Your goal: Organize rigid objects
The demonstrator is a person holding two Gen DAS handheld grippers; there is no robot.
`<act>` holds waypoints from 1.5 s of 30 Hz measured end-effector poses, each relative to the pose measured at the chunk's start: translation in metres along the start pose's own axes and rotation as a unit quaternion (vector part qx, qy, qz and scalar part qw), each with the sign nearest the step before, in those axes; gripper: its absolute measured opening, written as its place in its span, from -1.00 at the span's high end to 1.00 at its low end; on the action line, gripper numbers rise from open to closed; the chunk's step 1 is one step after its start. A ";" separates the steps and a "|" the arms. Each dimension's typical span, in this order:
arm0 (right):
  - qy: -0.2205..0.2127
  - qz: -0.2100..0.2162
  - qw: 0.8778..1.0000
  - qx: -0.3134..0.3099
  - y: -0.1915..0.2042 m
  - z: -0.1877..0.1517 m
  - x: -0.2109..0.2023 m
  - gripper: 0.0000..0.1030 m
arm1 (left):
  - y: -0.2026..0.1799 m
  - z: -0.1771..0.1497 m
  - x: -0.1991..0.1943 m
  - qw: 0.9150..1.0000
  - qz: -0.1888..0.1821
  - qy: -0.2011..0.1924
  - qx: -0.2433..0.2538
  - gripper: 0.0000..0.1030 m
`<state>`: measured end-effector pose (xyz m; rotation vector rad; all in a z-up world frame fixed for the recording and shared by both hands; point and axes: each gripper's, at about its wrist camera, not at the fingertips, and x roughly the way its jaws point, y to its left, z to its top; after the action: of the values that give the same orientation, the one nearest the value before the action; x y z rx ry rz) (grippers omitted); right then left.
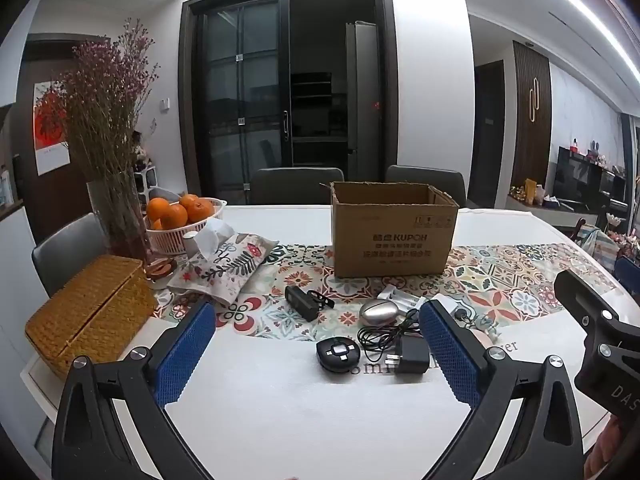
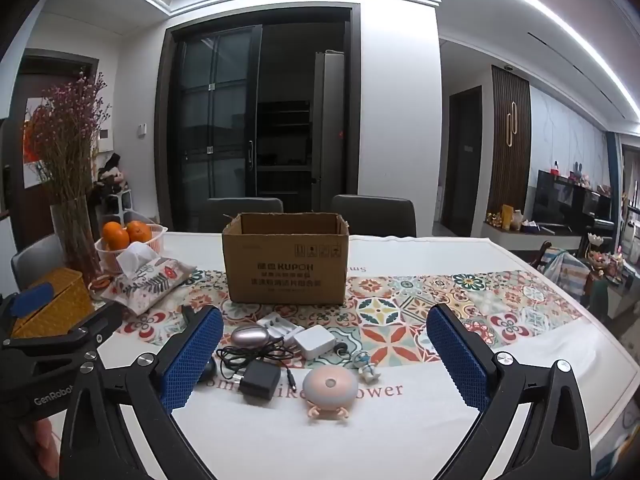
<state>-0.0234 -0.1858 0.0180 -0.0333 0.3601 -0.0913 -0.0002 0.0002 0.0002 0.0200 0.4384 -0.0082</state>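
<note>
An open cardboard box (image 1: 394, 232) (image 2: 285, 260) stands on the patterned runner. In front of it lie small gadgets: a black clip device (image 1: 302, 302), a silver egg-shaped device (image 1: 378, 312) (image 2: 250, 337), a round black device (image 1: 338, 354), a black power adapter (image 1: 412, 354) (image 2: 260, 382) with its cord, a white charger (image 2: 316, 340), a white battery holder (image 2: 280, 326), a pink round toy (image 2: 330, 388) and a small figurine (image 2: 366, 366). My left gripper (image 1: 316, 352) and right gripper (image 2: 324, 356) both hover open above the table's near side, holding nothing.
At the left stand a wicker box (image 1: 92, 312), a floral tissue pouch (image 1: 224, 268), a basket of oranges (image 1: 182, 220) and a vase of dried flowers (image 1: 116, 216). Two grey chairs (image 1: 296, 186) sit behind the table. A hand shows at the lower left of the right wrist view.
</note>
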 end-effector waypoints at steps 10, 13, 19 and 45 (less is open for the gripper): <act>-0.001 0.000 1.000 0.000 0.004 0.000 0.002 -1.00 | -0.002 -0.003 0.001 1.000 0.002 -0.003 0.001 -1.00; 0.000 0.000 1.000 0.001 0.005 -0.001 0.002 -1.00 | -0.004 -0.003 0.002 1.000 0.005 -0.004 0.005 -1.00; 0.006 0.006 1.000 0.011 -0.001 -0.001 0.005 -1.00 | -0.002 0.000 -0.002 1.000 0.002 -0.005 0.004 -1.00; 0.009 0.010 1.000 0.014 -0.003 -0.002 0.005 -1.00 | -0.002 -0.002 0.000 1.000 0.000 0.003 0.004 -1.00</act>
<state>-0.0193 -0.1891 0.0139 -0.0009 0.3775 -0.0776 -0.0012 -0.0021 -0.0020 0.0281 0.4436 -0.0106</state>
